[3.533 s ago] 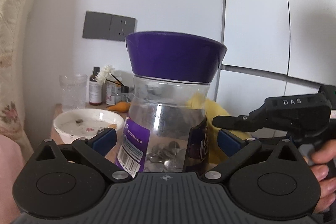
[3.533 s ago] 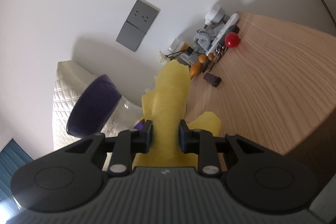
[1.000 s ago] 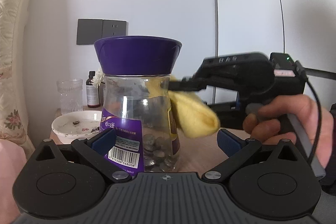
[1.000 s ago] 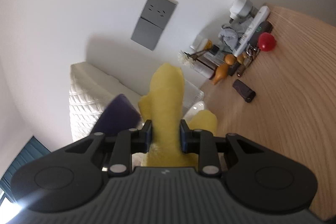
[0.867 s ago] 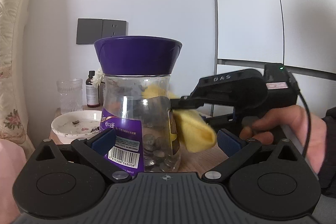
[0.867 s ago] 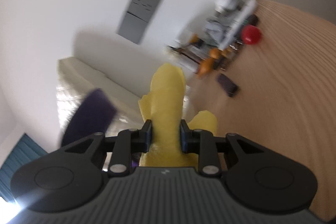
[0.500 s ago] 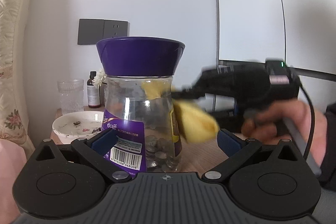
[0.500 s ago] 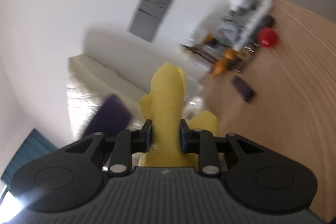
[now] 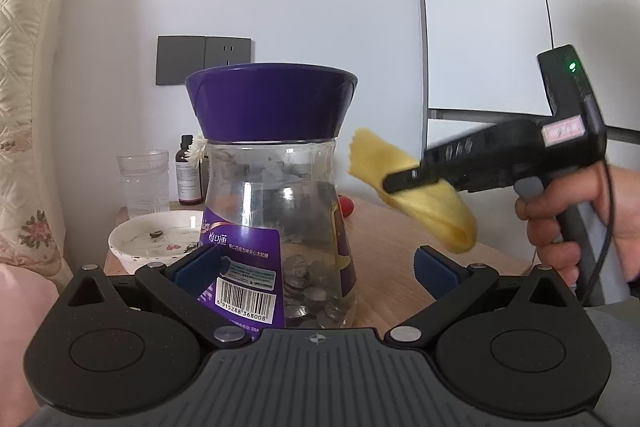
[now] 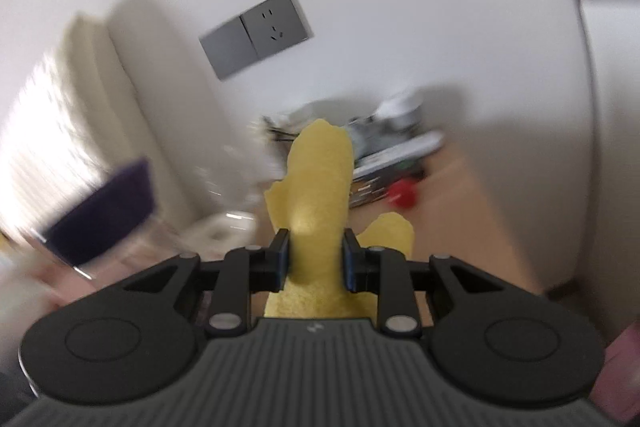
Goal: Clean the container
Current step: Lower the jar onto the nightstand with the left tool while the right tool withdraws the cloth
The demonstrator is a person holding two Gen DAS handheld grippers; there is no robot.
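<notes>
A clear jar (image 9: 276, 227) with a purple lid (image 9: 272, 101) and coins at its bottom stands on the wooden table between the fingers of my left gripper (image 9: 318, 263). The jaws are wide; the left pad is at the jar's label and the right pad stands apart from the glass. My right gripper (image 10: 316, 255) is shut on a yellow cloth (image 10: 318, 183). In the left wrist view the right gripper (image 9: 408, 179) holds the cloth (image 9: 424, 199) to the right of the jar, clear of the glass. In the blurred right wrist view the jar (image 10: 108, 203) is at left.
A white bowl (image 9: 152, 239), a drinking glass (image 9: 144, 181) and a brown bottle (image 9: 188, 171) stand behind the jar at left. A red ball (image 9: 347, 206) lies behind it. Small items cluster by the wall (image 10: 384, 147). A cream headboard (image 9: 24, 107) is at left.
My right gripper has pulled the cloth away from the jar's side, to the right, and it is swinging fast. The jar and my left gripper have hardly moved.
</notes>
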